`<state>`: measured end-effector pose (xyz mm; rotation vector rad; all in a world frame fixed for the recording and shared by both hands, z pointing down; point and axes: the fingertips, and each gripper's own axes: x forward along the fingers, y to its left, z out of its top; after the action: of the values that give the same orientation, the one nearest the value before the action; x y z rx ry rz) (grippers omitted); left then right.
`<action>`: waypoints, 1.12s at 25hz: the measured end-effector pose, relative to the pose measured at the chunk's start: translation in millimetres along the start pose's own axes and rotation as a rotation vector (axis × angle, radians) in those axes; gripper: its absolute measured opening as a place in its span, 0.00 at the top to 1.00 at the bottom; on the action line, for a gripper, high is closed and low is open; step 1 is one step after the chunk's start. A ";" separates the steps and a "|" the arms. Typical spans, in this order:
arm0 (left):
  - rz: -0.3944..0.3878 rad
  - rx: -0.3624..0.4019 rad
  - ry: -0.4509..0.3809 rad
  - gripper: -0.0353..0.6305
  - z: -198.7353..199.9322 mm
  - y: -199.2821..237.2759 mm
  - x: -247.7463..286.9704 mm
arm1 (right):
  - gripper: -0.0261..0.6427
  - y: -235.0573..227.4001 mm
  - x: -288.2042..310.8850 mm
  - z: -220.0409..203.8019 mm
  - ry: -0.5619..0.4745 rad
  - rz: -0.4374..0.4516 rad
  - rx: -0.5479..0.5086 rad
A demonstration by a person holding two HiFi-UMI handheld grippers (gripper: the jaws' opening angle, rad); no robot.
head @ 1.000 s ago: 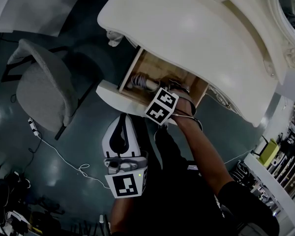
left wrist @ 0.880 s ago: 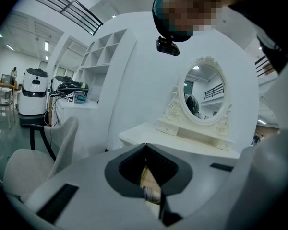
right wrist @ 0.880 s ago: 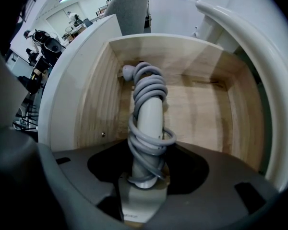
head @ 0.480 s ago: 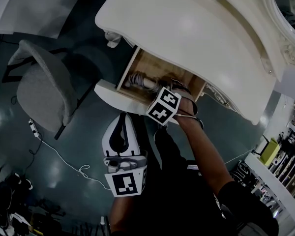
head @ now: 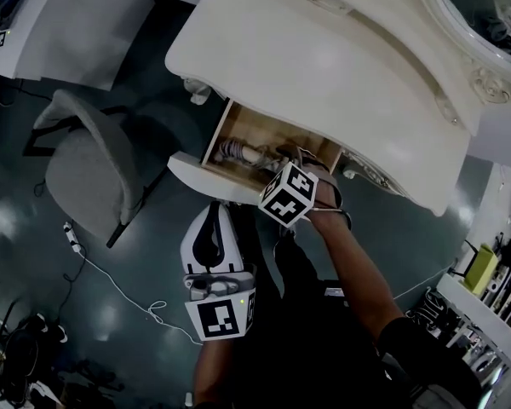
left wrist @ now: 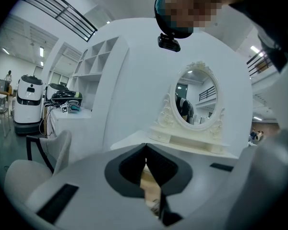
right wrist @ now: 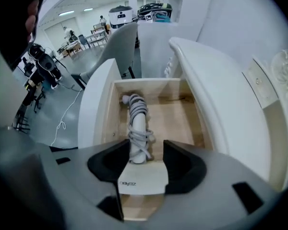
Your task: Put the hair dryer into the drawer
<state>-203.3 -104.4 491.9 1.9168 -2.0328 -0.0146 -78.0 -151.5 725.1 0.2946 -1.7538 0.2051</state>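
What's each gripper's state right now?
Left gripper: closed, nothing between the jaws.
Right gripper: closed on the hair dryer, which reaches into the open drawer.

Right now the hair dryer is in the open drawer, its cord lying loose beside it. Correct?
The cord is wound around the hair dryer, not loose beside it, as the right gripper view shows. The dryer is in the open drawer.
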 end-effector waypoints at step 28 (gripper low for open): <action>0.005 0.071 -0.069 0.91 53.5 -125.1 -85.5 | 0.91 6.0 -189.7 -50.6 -0.507 -0.025 0.308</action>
<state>-93.7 -44.4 390.9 1.9795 -2.1099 -0.0079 2.4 -114.7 549.7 0.6350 -2.2179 0.4114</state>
